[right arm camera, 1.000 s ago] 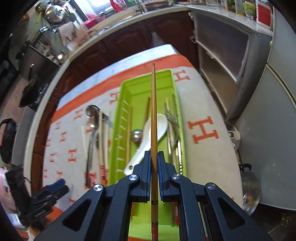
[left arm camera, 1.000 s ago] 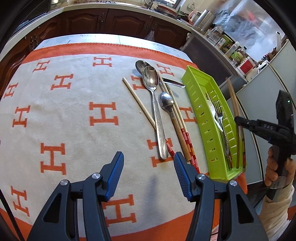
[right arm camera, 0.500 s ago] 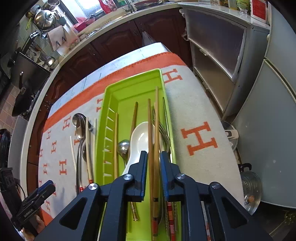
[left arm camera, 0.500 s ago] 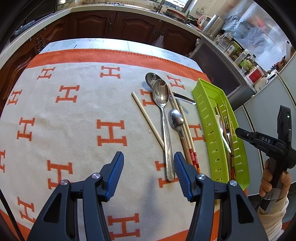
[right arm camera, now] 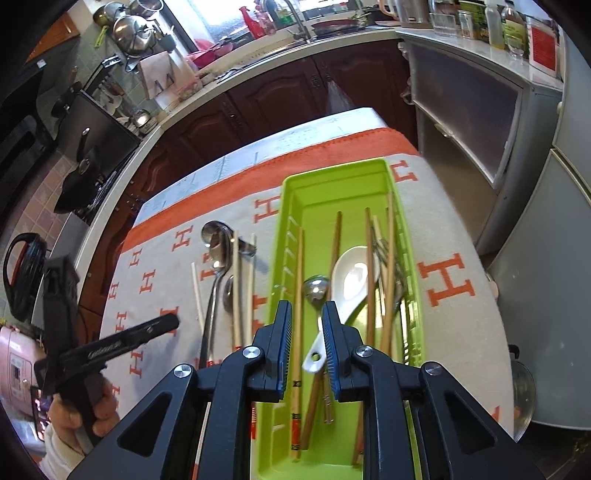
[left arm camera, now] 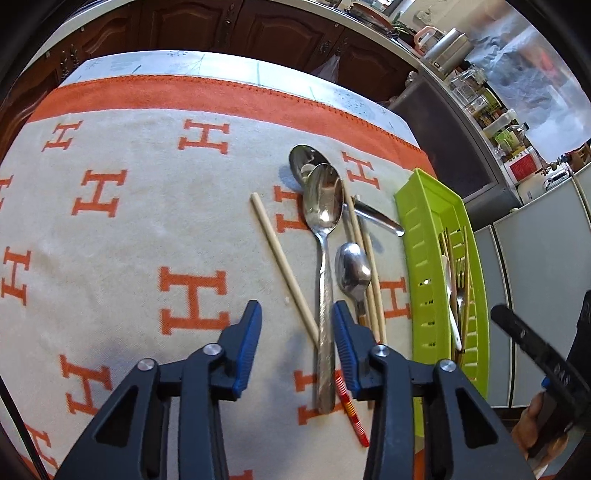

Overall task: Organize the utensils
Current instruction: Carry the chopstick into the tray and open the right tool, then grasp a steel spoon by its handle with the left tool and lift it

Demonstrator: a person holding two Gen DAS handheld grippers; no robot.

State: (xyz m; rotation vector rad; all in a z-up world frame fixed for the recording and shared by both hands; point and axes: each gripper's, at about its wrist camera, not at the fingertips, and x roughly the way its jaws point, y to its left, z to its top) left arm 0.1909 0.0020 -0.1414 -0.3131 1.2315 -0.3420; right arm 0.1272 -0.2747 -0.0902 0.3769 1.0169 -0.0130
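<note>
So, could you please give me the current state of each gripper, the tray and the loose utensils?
Left gripper: jaws closing around the long spoon's handle, pads not yet on it.
Right gripper: slightly open, empty, above the tray.
Green tray: holds chopsticks, forks, a white spoon and a metal spoon.
Long spoon: flat on the cloth, bowl up.
Pale chopstick: on the cloth, crossing under the long spoon's handle.

Dark wood cabinets, pale countertop, bright sink window

Bare cloth left, utensils crowding tray right
</note>
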